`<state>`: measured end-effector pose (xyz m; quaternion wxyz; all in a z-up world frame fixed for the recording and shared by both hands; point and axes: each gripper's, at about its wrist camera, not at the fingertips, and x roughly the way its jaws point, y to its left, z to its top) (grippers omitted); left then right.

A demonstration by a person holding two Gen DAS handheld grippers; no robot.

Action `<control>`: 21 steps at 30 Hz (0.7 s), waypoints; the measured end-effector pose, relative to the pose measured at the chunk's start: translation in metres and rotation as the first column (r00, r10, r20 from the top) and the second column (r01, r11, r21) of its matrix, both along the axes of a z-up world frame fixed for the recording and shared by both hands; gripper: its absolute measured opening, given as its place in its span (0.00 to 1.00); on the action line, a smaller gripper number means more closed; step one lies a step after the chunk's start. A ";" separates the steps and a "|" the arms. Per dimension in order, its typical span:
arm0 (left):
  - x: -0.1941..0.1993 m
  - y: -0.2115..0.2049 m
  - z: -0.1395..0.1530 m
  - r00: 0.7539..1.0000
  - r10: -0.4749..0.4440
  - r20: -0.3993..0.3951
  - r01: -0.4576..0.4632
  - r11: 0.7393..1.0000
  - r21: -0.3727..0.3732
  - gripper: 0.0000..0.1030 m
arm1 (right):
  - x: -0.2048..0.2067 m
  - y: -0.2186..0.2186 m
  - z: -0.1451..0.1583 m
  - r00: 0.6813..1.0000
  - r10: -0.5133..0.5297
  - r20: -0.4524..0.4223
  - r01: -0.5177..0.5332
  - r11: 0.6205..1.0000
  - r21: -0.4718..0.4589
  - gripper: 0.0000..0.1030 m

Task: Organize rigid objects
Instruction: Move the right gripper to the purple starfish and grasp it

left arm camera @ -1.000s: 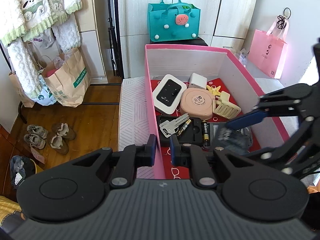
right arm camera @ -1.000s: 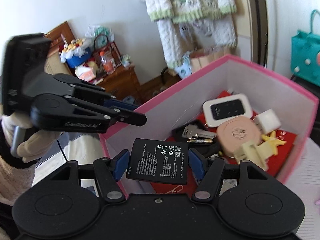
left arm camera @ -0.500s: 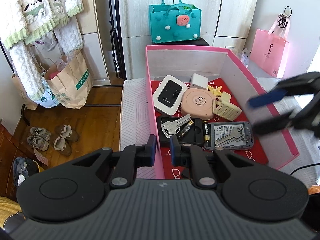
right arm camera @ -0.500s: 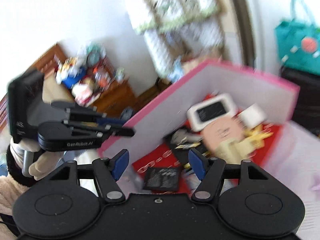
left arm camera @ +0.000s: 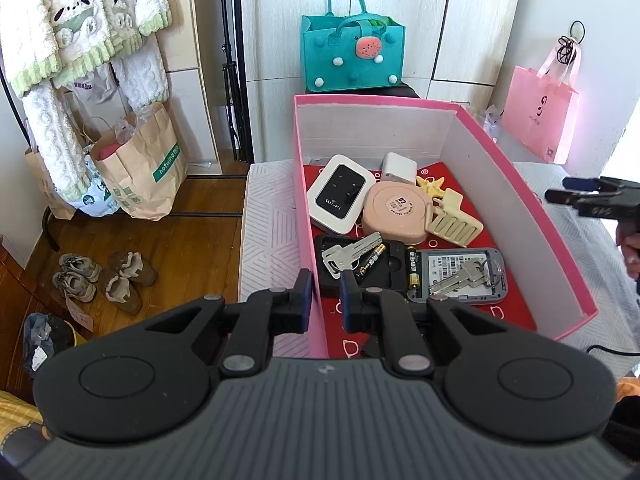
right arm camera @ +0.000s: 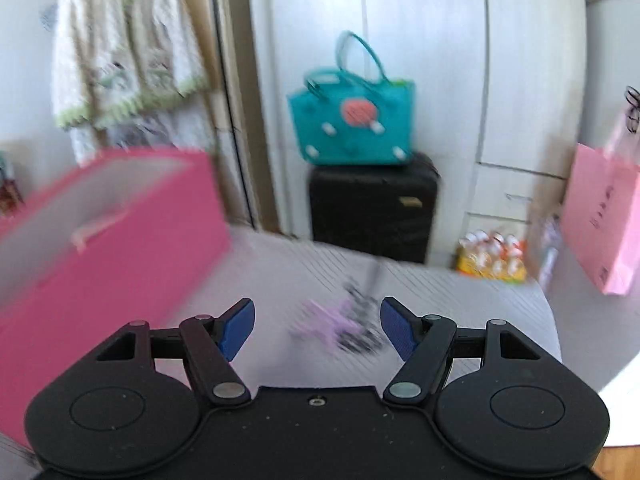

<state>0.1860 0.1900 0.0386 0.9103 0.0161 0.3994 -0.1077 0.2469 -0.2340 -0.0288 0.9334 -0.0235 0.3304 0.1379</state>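
Left wrist view, from left to right: the left claw (left arm camera: 325, 296) is clamped on the near left wall of the pink box (left arm camera: 532, 196), which holds a wifi router (left arm camera: 340, 194), a round pink case (left arm camera: 396, 210), keys (left arm camera: 350, 250) and batteries (left arm camera: 413, 267). Outside the box, the right claw (right arm camera: 316, 330) has just been opening, with nothing between its pads, over a blurred purple thing (right arm camera: 324, 322) on the bed (right arm camera: 480, 304).
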 end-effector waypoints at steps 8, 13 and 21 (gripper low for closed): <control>0.002 0.000 0.001 1.000 0.005 -0.001 -0.005 1.000 0.001 0.12 | 0.018 0.001 -0.025 0.999 0.026 -0.025 -0.025 0.998 0.060 0.72; 0.001 0.001 0.000 1.000 0.020 0.003 -0.020 1.000 -0.010 0.12 | 0.036 0.018 -0.038 0.998 0.001 -0.069 0.000 1.000 0.013 0.73; 0.000 0.000 0.000 1.000 0.022 0.008 -0.022 1.000 -0.005 0.12 | 0.038 0.014 -0.037 0.998 -0.032 -0.056 0.032 0.999 -0.017 0.46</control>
